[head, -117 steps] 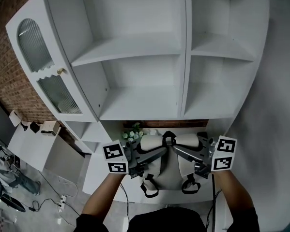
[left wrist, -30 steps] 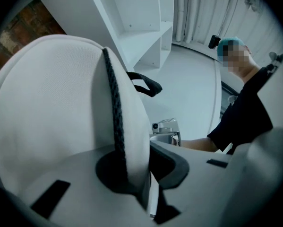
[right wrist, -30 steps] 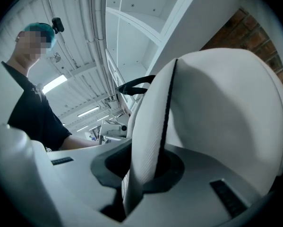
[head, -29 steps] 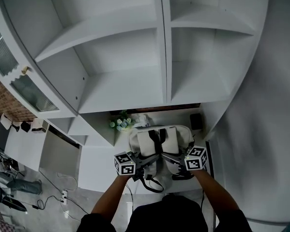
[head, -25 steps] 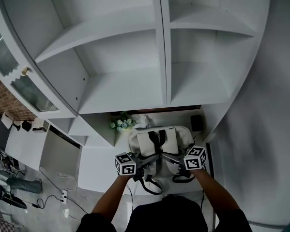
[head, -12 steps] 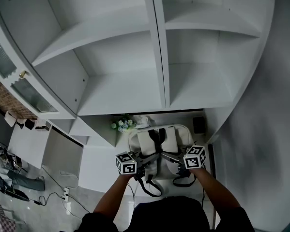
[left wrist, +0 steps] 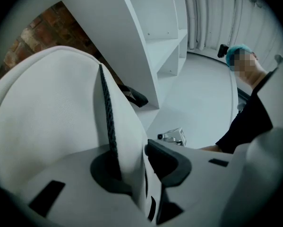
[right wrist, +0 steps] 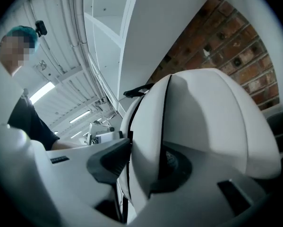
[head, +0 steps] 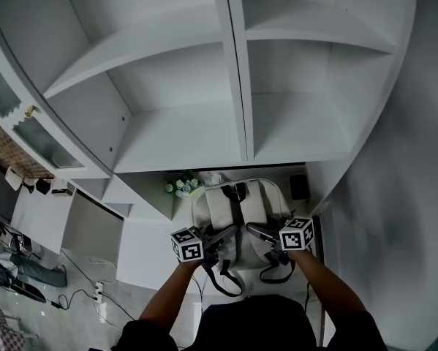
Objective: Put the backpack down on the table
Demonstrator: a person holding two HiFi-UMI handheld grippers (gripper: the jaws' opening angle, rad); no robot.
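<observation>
White backpack apparently stands upright on the table.

Even, diffuse light; soft shadows under the white shelves. Strong fisheye bending toward dark, vignetted corners in both gripper views. Near backpack fabric soft-focused; ceiling strip lights glare mildly.
</observation>
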